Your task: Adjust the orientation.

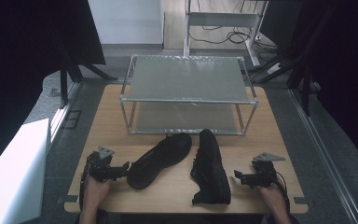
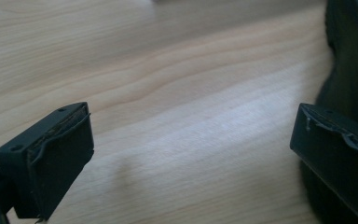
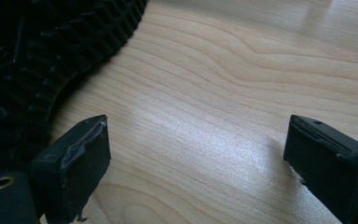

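Two black shoes lie on the wooden table in the high view. The left shoe lies tilted, toe toward the rack. The right shoe lies on its side, its ribbed sole facing the right gripper. My left gripper rests on the table just left of the left shoe, jaws open with bare wood between them; the shoe's dark edge sits by its right jaw. My right gripper stands open just right of the right shoe, holding nothing.
A two-tier metal rack with grey shelves stands at the back of the table. A white box sits off the table's left side. Dark curtains and stands flank both sides; cables lie on the floor behind.
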{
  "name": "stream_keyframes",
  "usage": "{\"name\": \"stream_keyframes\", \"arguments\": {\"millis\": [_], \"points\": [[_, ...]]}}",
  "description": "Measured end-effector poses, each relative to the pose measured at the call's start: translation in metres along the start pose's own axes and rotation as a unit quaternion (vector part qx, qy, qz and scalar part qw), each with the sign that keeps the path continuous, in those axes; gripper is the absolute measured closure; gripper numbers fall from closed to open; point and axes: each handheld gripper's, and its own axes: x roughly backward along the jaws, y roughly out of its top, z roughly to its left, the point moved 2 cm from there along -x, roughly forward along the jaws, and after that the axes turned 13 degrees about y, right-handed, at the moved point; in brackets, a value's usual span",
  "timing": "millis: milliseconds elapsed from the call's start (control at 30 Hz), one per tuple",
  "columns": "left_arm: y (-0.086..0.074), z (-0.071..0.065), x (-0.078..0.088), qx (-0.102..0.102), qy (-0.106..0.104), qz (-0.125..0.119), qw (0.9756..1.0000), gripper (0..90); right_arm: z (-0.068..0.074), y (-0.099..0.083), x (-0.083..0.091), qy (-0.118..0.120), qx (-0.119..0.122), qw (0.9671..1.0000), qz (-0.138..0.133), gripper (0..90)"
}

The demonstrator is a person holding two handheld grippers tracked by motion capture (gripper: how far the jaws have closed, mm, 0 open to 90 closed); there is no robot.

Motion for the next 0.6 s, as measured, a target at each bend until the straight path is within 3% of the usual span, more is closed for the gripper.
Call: {"name": "stream_keyframes", "arguments": {"millis": [200, 433, 600], "points": [[-0.001, -0.003, 0.004, -0.001, -0.001, -0.005, 1.0000, 1.0, 0.000, 0.000, -0.001, 0.004, 0.001, 1.0000, 0.000, 7.8], [-0.002, -0.011, 0.009, -0.018, -0.006, -0.005, 0.9998, 1.0, 0.000, 0.001, -0.001, 0.005, 0.002, 1.0000, -0.001, 8.0], [-0.003, -0.023, 0.015, -0.039, -0.019, -0.006, 0.9990, 1.0, -0.001, 0.001, -0.001, 0.006, 0.001, 1.0000, -0.001, 8.1]]}}
